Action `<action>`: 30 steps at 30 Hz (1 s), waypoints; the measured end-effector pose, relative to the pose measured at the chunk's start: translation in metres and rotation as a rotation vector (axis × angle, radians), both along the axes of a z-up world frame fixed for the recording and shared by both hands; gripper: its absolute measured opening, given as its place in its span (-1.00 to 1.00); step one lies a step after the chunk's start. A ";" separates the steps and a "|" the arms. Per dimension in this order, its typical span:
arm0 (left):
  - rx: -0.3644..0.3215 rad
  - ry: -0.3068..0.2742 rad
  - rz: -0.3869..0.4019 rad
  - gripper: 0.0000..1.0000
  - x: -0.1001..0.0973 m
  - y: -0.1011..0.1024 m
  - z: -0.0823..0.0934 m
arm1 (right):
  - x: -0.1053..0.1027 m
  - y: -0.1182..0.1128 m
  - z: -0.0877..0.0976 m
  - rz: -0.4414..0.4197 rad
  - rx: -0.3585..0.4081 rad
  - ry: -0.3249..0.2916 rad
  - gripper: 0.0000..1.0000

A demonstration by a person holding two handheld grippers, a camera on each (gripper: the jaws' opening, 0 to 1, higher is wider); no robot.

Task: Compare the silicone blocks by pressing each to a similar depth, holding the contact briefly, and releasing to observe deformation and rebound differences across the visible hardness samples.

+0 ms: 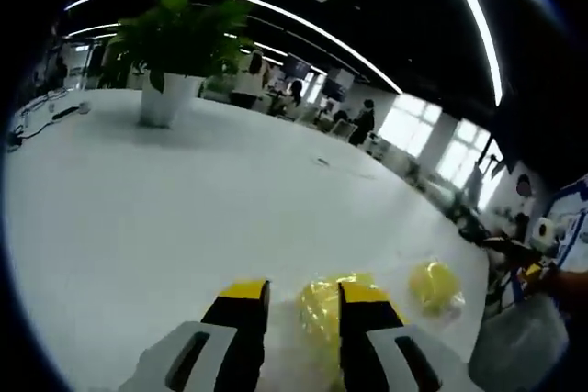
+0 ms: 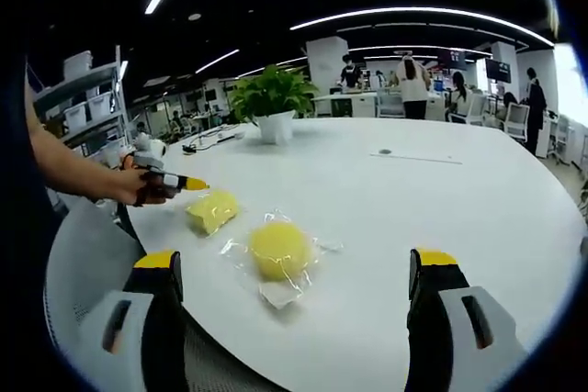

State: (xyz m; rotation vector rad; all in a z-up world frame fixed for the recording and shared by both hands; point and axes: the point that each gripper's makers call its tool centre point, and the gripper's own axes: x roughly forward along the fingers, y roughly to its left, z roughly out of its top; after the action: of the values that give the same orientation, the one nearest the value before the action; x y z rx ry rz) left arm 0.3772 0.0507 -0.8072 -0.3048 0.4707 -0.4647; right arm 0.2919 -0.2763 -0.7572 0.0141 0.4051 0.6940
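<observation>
On the broad white table (image 2: 413,218), two yellow silicone samples lie near the edge closest to the person, each in clear plastic wrap. From the right gripper view, the round yellow block (image 2: 278,248) sits on its crinkled transparent wrapper just ahead of the right gripper (image 2: 301,274), whose yellow-tipped jaws stand wide apart and released, one at each side of the view, gripping nothing. Just beyond and to the left of it lies the squarish yellow block (image 2: 212,210), apart from the round one. The left gripper (image 2: 188,184) comes in from the left, held in the person's hand (image 2: 140,185), its yellow tip right at the edge of the squarish block; contact cannot be told for sure. From the left gripper view, the left gripper (image 1: 303,305) shows its two jaws with a narrow gap between them, parted, and the squarish yellow block (image 1: 322,305) lies in and just past that gap, partly hidden by the right-hand jaw; whether the jaws pinch it cannot be told. The round yellow block (image 1: 434,284) rests off to the right, apart from it. Farther back on the table stands a potted plant (image 2: 272,101) in a white pot, with cables (image 2: 207,140) near it. People (image 2: 412,89) stand around desks in the office behind, under long ceiling lights (image 2: 413,14).
</observation>
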 end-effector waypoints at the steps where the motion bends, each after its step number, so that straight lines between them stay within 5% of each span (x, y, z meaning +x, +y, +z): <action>1: -0.006 -0.005 -0.008 -0.08 -0.001 0.000 0.004 | 0.000 0.001 0.001 0.001 0.000 -0.001 0.93; 12: 0.153 -0.164 -0.112 0.98 -0.017 0.018 0.055 | 0.011 0.003 0.008 0.011 -0.024 -0.025 0.93; 18: 0.142 -0.182 -0.107 1.00 -0.048 0.033 0.067 | 0.009 0.006 0.004 0.034 -0.035 -0.013 0.93; 30: 0.145 -0.159 -0.098 1.00 -0.101 0.046 0.052 | -0.001 0.004 -0.009 0.036 -0.034 0.008 0.93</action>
State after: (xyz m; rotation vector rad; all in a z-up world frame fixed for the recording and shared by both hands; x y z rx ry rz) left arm 0.2759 0.0966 -0.7556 -0.1039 0.3626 -0.5432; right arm 0.2909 -0.2719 -0.7664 -0.0227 0.4259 0.7225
